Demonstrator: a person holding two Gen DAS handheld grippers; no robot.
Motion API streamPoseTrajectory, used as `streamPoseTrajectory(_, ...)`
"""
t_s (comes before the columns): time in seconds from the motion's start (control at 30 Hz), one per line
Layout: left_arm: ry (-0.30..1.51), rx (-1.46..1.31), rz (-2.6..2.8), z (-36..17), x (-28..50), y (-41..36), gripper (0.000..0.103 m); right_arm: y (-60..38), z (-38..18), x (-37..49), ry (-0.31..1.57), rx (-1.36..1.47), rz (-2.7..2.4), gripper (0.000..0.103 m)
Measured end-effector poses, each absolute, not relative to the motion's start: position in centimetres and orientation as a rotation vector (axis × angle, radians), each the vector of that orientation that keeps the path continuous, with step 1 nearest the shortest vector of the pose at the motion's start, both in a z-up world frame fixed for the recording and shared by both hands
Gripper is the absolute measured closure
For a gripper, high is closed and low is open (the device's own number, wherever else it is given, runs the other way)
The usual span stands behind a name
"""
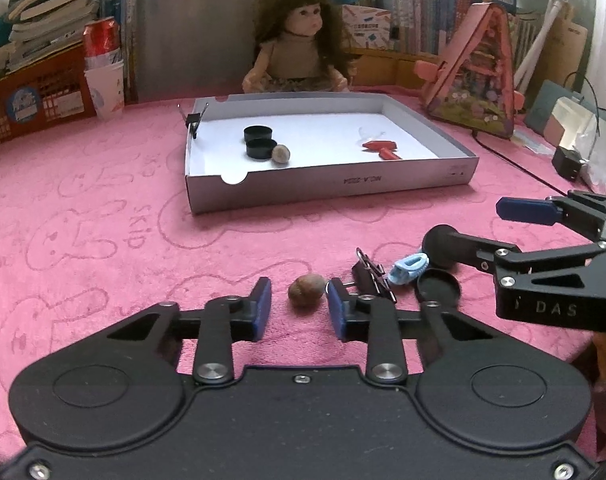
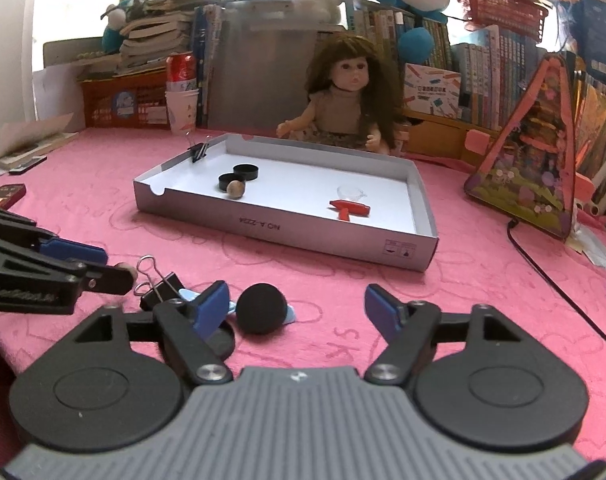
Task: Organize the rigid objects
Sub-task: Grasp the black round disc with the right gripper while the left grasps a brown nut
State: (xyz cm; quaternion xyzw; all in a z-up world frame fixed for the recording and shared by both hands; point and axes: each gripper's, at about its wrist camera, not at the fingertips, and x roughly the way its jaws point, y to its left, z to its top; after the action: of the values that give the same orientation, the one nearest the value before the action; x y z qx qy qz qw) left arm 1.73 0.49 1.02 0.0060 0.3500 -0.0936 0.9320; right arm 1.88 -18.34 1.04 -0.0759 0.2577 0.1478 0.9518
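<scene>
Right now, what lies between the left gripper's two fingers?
In the left wrist view, a brown nut lies on the pink cloth between the open left gripper's fingers, untouched.

Brown nut (image 1: pixel 306 291) lies near black clip (image 1: pixel 370 276).

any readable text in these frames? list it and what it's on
"NO.A-2224" or similar, upside down, on the box front wall.
"SKIP" on the pink cloth.
"DAS" on the right tongs body.
Book spines, orange crate sticker, cup, can and left tongs' lettering: too blurred to read.
</scene>
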Motion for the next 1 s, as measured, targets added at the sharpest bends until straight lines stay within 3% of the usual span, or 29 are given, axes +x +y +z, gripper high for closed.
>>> streamPoseTrajectory(0.27,0.710,0.020,-0.196,0.7,2.1,0.2,0.085,-16.8,0.4,1.9,0.543,-0.212,0.349,0.038)
streamPoseTrajectory(0.43,0.706,0.025,-0.199,0.7,2.1,0.2,0.085,-16.4,0.1,2.1,0.558,-0.218,0.357,0.064)
streamPoseTrajectory(0.63,0.698,0.027,-0.193,0.9,2.0,0.4,0.085,-16.7,0.4,2.3,0.556,-0.212,0.344,0.079)
streamPoseTrajectory(0.87,0.691,0.021,-0.193,1.3,2.2,0.7,0.085,-17.2,0.9,2.2,0.551,-0.193,0.340,0.077)
streamPoseTrajectory(1.0,0.694,0.020,-0.189,1.2,2.2,0.7,0.085,-16.1,0.5,1.7,0.548,-0.248,0.363,0.066)
